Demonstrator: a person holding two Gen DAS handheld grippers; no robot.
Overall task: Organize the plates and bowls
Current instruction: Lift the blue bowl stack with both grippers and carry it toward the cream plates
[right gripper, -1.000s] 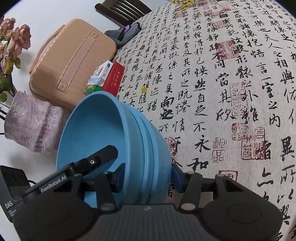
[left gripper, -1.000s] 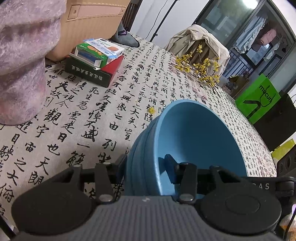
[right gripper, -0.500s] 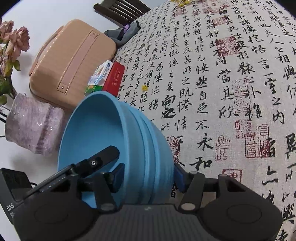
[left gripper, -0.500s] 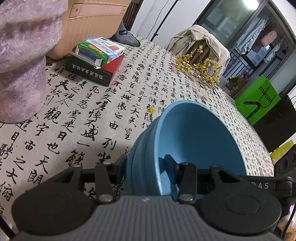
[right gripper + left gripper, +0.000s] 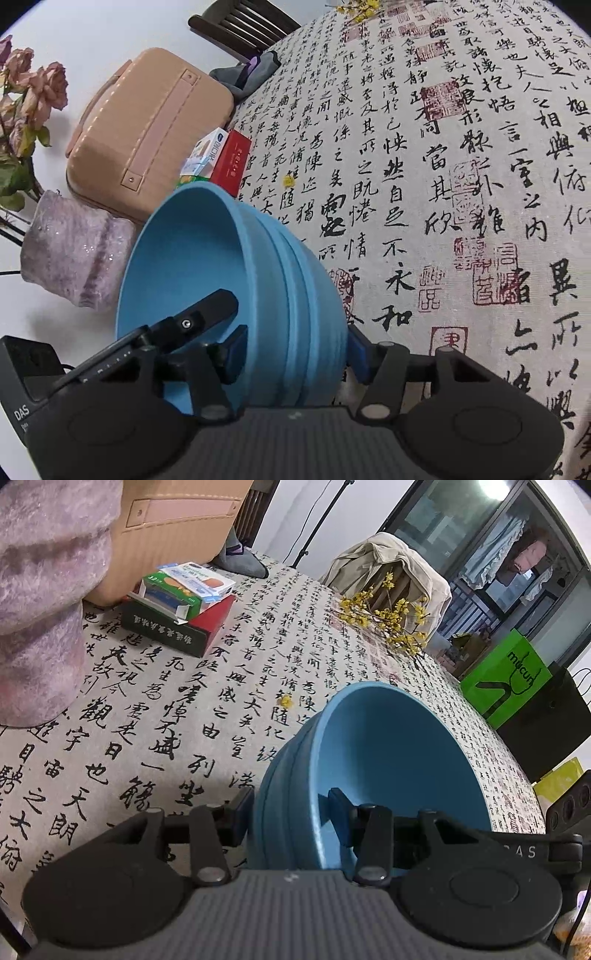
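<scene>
Two grippers: both were on the same stack of blue bowls, one on each side of it.
Bowls: nested blue bowls, at least three rims showing in the right wrist view, tilted so the opening faced sideways rather than straight up.
Bowls, place: sat low and center in both views, at about 6 o'clock, over the calligraphy tablecloth; couldn't tell whether the bottom touched the cloth.
Left gripper: the left gripper was partway closed on the stack's wall, one finger outside at 9 o'clock, the other inside the top bowl at 3 o'clock, both looking pressed against it.
Right gripper: the right gripper straddled the opposite wall, one finger inside the bowl, the other outside at 3 o'clock. Jaws about half open; the outer pad looked just off the bowl, so I honestly couldn't tell if it was gripping.
Vase: fuzzy pink vase with dried roses at 9 o'clock of the bowls in the right view.
Case: peach case at 11 o'clock, behind the vase.
Boxes: a red box with small cartons on top, at 10 o'clock in the left view.
Flowers: yellow sprigs lay on the cloth at 12 o'clock, well apart from the bowls.
</scene>
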